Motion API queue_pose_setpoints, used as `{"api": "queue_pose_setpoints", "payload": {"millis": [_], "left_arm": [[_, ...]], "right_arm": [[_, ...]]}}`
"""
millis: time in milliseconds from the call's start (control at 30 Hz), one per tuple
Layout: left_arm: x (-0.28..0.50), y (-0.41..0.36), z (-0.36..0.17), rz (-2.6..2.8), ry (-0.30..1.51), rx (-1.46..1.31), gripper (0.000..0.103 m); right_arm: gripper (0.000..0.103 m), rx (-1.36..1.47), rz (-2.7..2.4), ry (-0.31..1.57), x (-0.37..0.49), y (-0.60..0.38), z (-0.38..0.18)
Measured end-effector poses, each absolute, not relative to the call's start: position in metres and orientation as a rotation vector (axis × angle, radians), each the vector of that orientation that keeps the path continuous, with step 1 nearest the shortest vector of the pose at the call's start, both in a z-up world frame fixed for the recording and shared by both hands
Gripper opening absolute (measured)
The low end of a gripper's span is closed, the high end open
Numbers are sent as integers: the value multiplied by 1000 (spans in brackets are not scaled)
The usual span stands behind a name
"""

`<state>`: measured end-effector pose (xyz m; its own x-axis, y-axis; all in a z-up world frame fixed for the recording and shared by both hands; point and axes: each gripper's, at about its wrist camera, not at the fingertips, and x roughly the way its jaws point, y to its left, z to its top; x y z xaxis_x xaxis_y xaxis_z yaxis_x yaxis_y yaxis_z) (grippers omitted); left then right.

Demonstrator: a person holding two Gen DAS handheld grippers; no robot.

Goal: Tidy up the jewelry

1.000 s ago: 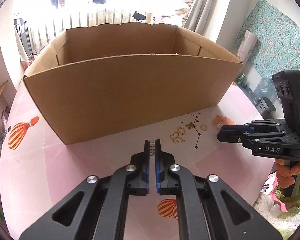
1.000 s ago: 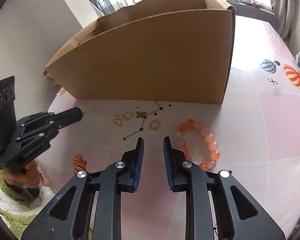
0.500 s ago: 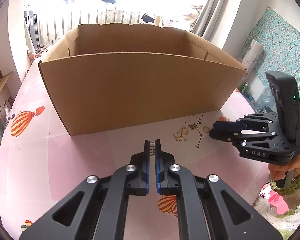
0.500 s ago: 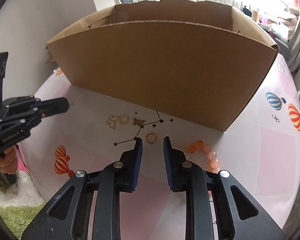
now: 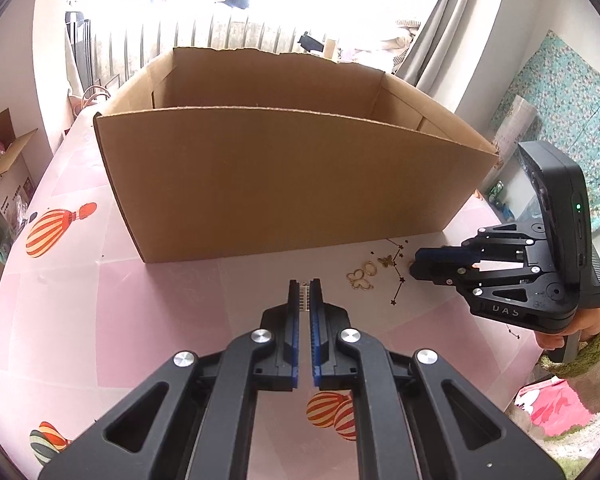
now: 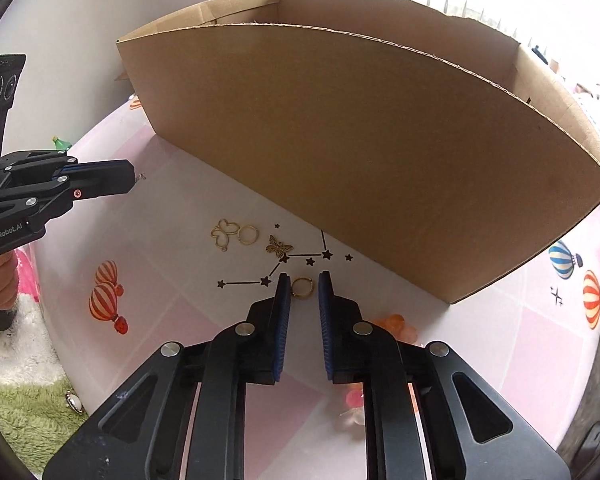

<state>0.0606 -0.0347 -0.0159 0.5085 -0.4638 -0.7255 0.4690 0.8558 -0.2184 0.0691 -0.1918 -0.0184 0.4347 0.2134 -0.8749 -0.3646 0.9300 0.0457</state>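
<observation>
Straddling a small gold ring (image 6: 302, 287) on the pink table (image 6: 172, 184), the right gripper (image 6: 303, 280) has just been closing, pads not yet touching it; the left gripper (image 5: 305, 285) pinches a small metal piece (image 5: 304, 291).

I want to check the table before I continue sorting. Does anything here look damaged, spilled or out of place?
Nothing is spilled. The cardboard box has a ragged, torn top edge at the back. A butterfly charm, an open heart-shaped pendant and two gold rings lie loose on the table rather than in the box.
</observation>
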Motion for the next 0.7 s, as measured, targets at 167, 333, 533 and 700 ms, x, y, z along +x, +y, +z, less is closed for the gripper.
{"api": "queue_pose_setpoints", "payload": {"millis": [167,333,533,700], "left_arm": [[64,-31,-16,-615,878,4,4],[62,-26,-14,-674,887,28,4],[54,-20,-7,-651,886,62,4],[52,-17,-6,-585,857,-13,4]], "right_arm": [[12,-160,309,1062,68,-182,-18],[9,-178,253,1061,69,-167,-17],[8,-104,244,1040,44,-189,-18],[7,21,297,1076,52,-216,-13]]}}
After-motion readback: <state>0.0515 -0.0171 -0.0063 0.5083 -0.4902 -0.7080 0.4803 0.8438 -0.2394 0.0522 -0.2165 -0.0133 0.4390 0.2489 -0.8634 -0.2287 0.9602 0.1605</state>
